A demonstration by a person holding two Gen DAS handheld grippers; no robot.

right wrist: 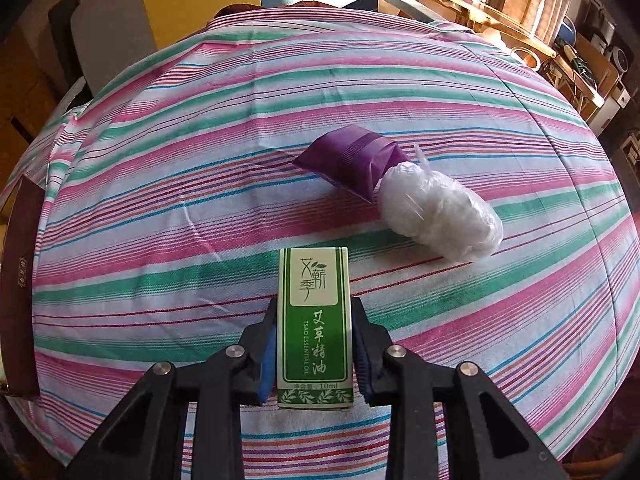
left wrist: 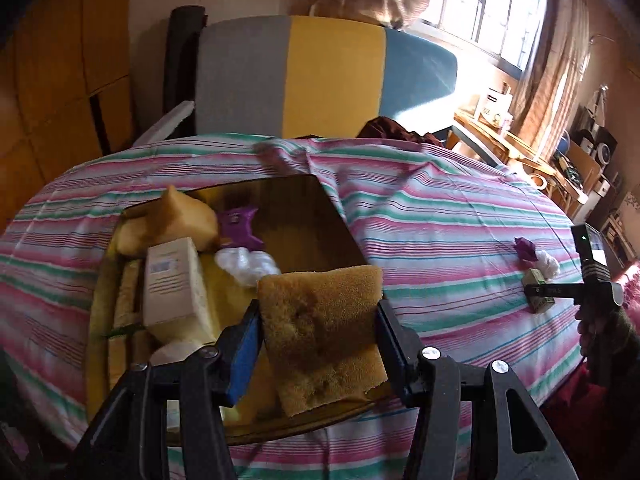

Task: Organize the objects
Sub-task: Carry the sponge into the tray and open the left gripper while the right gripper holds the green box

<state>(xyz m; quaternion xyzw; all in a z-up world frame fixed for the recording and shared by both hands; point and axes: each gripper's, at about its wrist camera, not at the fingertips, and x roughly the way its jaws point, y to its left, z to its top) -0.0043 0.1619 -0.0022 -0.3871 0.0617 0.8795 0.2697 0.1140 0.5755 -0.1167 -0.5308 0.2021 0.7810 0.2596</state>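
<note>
Item: your left gripper, lower centre of the left wrist view, fingers clamped on a tan sponge held over the near edge of a dark tray.

Item: your right gripper, lower centre of the right wrist view, fingers closed on the sides of a green-and-white essential oil box, which lies flat on the cloth with its printed face up.

Tray contents, left half of the left wrist view: a white carton leaning upright, a second tan sponge behind it, a purple plastic piece and a clear plastic bundle touching one another, and yellow material underneath. The right rear part of the tray is bare.

On the cloth ahead of your right gripper, upper right of centre: a purple packet touching a clear wrapped white bundle. Both sit beyond the box, apart from it.

Surface: striped pink, green and white cloth, lightly creased.

Room: grey, yellow and blue panel behind the surface, bright window at upper right with a curtain, wooden cabinets at left, cluttered wooden shelf at right.
</note>
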